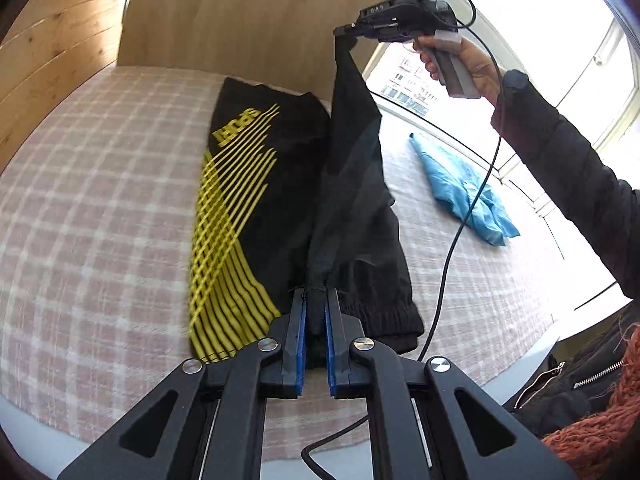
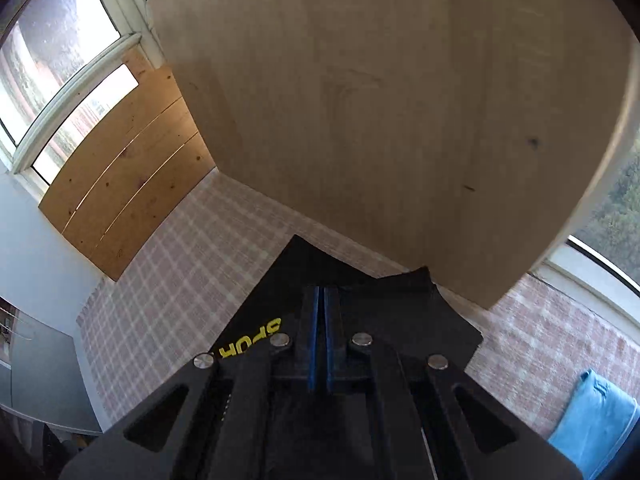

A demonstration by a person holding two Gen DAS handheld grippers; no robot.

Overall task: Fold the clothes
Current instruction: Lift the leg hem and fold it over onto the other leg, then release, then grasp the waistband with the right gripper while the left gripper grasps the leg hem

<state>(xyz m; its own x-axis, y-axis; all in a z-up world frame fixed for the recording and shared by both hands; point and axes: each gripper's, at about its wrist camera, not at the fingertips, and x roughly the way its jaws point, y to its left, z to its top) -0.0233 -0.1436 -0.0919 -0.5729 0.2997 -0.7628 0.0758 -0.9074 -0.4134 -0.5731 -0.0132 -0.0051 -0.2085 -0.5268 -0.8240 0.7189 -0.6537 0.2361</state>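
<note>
Black sport trousers (image 1: 272,200) with yellow stripes lie lengthwise on the pink checked bedcover (image 1: 100,200). My left gripper (image 1: 316,300) is shut on the trousers' edge near the cuff end. My right gripper (image 1: 346,34) is shut on the far end of the same black edge and holds it raised, so a strip of fabric hangs between the two. In the right wrist view my right gripper (image 2: 321,294) has its blue pads (image 2: 329,340) pressed together, with the black trousers (image 2: 280,292) below it.
A crumpled blue garment (image 1: 464,188) lies on the bed to the right; it also shows in the right wrist view (image 2: 596,420). Wooden panels (image 1: 240,12) stand at the head and left side of the bed. Windows are on the right. A black cable (image 1: 460,220) hangs from the right gripper.
</note>
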